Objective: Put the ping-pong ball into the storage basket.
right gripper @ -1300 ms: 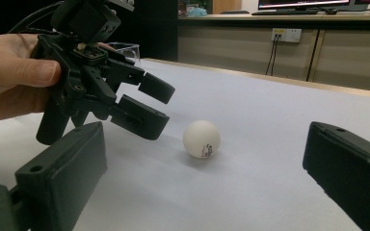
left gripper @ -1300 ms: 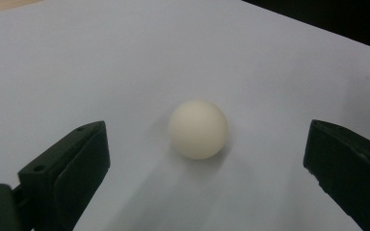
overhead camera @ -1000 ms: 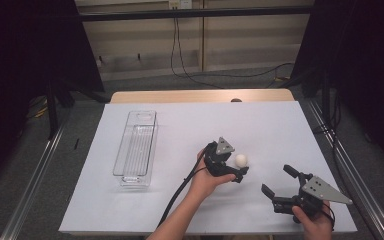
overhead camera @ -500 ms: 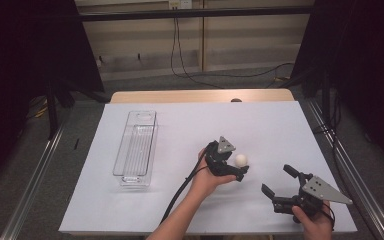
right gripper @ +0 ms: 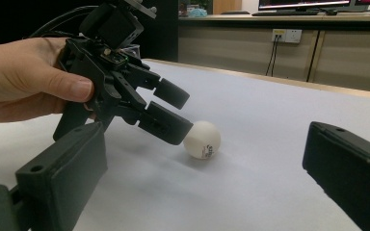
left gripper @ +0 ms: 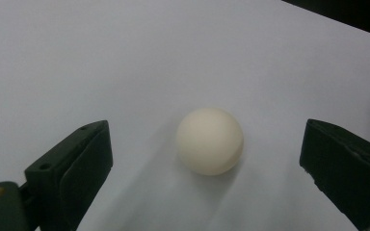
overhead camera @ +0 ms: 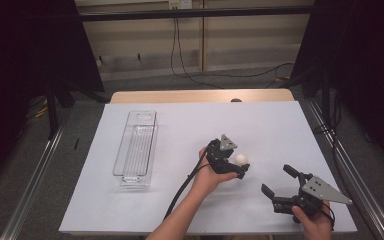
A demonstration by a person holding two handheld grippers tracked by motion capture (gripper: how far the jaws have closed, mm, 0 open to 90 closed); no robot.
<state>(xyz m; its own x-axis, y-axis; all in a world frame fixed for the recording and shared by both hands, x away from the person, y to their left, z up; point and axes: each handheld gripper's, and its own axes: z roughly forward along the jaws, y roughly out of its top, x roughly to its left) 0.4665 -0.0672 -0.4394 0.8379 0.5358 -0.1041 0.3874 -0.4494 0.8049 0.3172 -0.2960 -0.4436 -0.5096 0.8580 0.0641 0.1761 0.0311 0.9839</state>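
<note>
One white ball (overhead camera: 241,159), one clear tray (overhead camera: 135,147) at 9 o'clock, two grippers. The ball lies on the table between the left gripper's (overhead camera: 237,169) wide jaws, untouched. The right gripper (overhead camera: 278,181), at the ball's 4 o'clock, gapes wide and empty.

1. The ping-pong ball (overhead camera: 241,159) is small, round and cream-white, with a matt surface.
2. In the right gripper view a small dark printed mark shows on its side.
3. It rests on the white table top, toward 4 o'clock from the table's middle.
</note>
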